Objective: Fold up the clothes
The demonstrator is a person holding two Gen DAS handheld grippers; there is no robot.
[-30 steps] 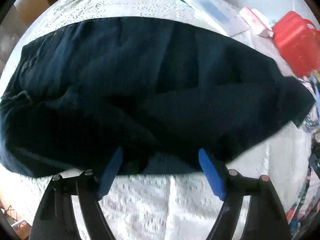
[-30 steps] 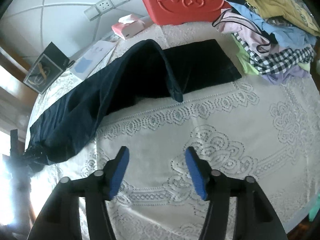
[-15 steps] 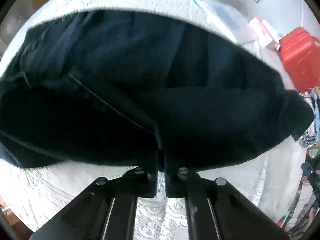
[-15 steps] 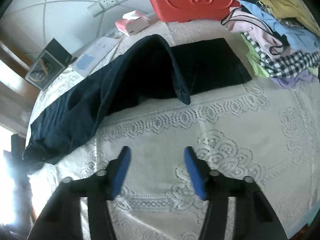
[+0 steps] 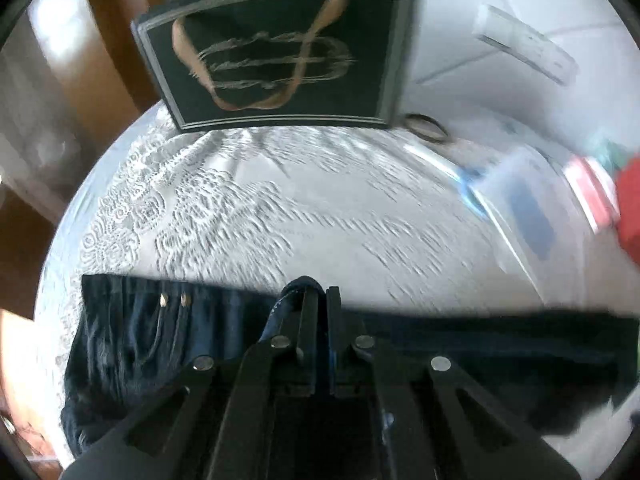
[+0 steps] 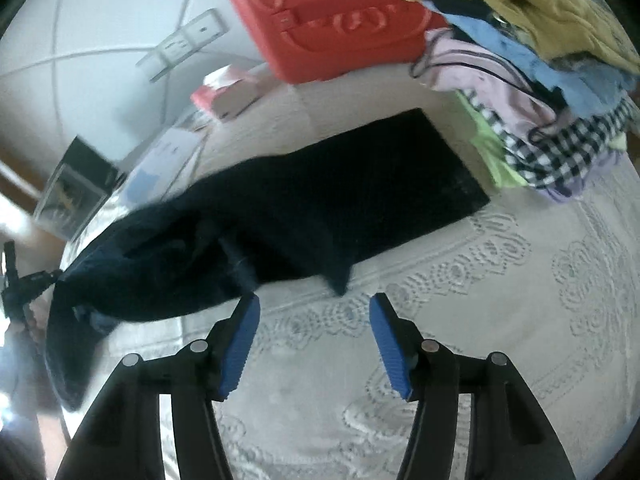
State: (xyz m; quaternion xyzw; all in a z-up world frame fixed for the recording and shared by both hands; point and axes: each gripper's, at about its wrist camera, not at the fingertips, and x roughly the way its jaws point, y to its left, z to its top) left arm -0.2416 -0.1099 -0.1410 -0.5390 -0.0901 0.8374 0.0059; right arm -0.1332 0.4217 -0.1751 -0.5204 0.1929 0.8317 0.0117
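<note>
Pinching a fold of the dark navy denim trousers (image 5: pixel 168 332) near the riveted waistband, the left gripper (image 5: pixel 322 300) has its fingers pressed together on cloth. The right gripper (image 6: pixel 314 320) hovers spread and empty just short of the trouser leg end, which lies flat on the white lace-covered worktop (image 6: pixel 520 300). Denim like this is probably heavy, limp and not slippery; seams and hems should give the firmest hold. Nearby sit a heap of mixed unfolded clothes (image 6: pixel 540 68), a red plastic case (image 6: pixel 328 20), and a dark framed picture (image 5: pixel 276 56) against the pale wall.
</note>
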